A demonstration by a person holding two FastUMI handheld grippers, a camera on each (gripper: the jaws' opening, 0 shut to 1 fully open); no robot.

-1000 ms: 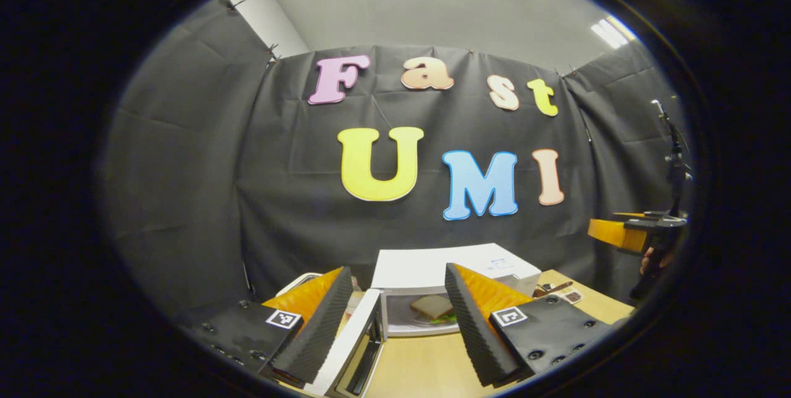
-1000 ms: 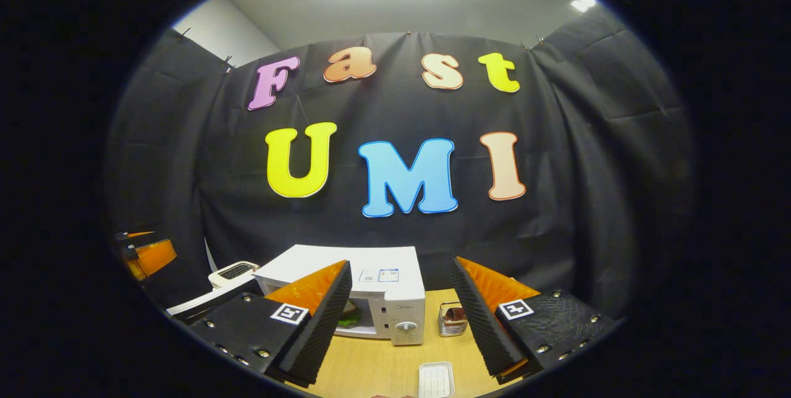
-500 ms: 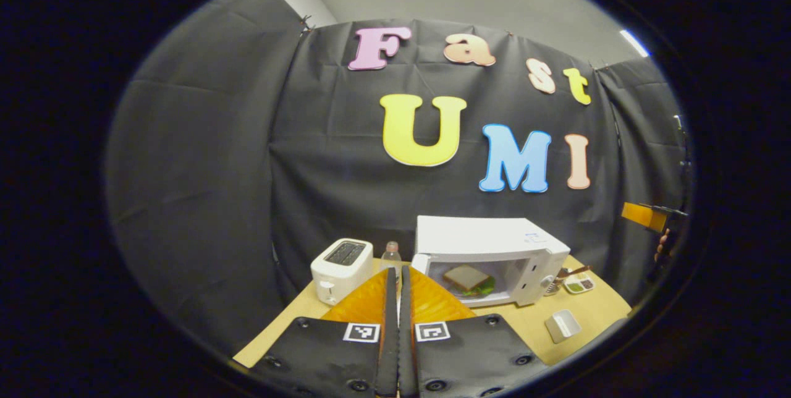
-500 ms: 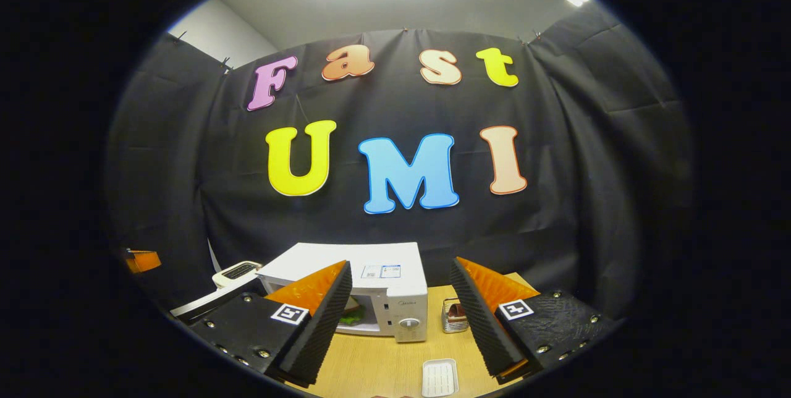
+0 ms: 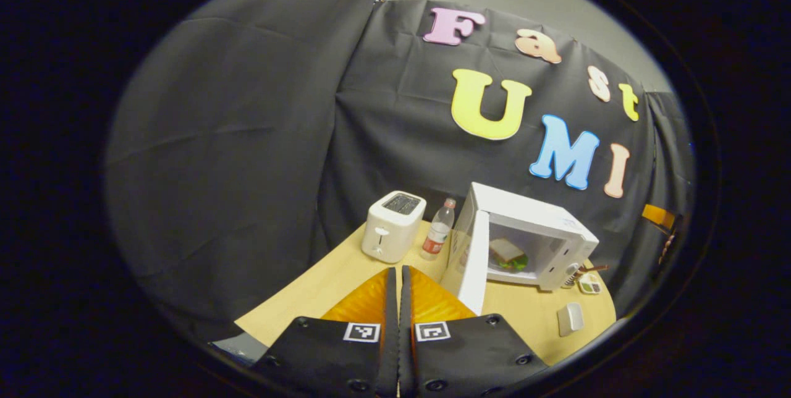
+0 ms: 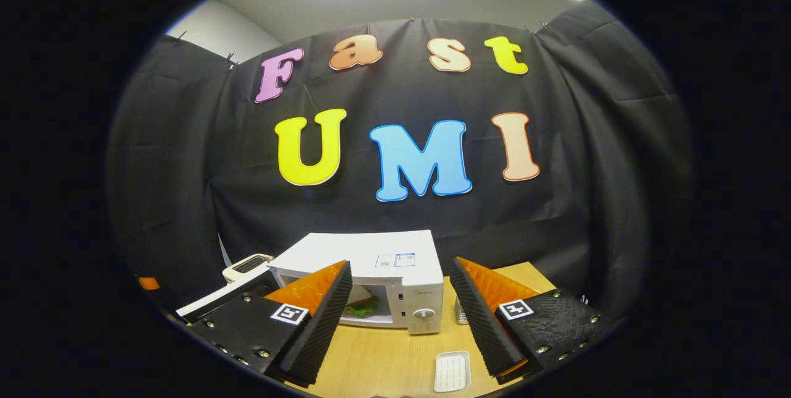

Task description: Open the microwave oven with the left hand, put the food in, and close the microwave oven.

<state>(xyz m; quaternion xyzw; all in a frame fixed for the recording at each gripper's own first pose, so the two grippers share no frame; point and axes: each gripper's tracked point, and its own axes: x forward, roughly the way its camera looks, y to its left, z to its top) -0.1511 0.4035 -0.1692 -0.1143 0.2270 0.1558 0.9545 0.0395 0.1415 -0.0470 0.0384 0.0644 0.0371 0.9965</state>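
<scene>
Backed away and swung leftward since a second ago, the left gripper now looks at the microwave from well apart, where before its fingers stood spread on either side of the door edge. Those fingers are now pressed together with nothing between them. The right gripper has hardly shifted; its fingers stand wide apart and hold nothing.

The food, a sandwich with green leaves under the bread, already sits inside the cavity, so the putting-in looks done and closing the door is what remains. The door stands swung out on its hinge at the cavity's left side, its white edge turned toward the left gripper and its long axis upright. From the left gripper the door lies ahead and to the right, nearer than the oven body, with bare table between them. In the right gripper view the door runs out to the left of the microwave, partly hidden behind that gripper's left finger, and the sandwich shows in the opening.

I judge the left gripper to be the better placed: it faces the door's outer side, so a push forward and to the right would swing it shut. A toaster and a bottle stand left of the door, clear of that swing. A small white dish lies on the table before the oven, to the right.
</scene>
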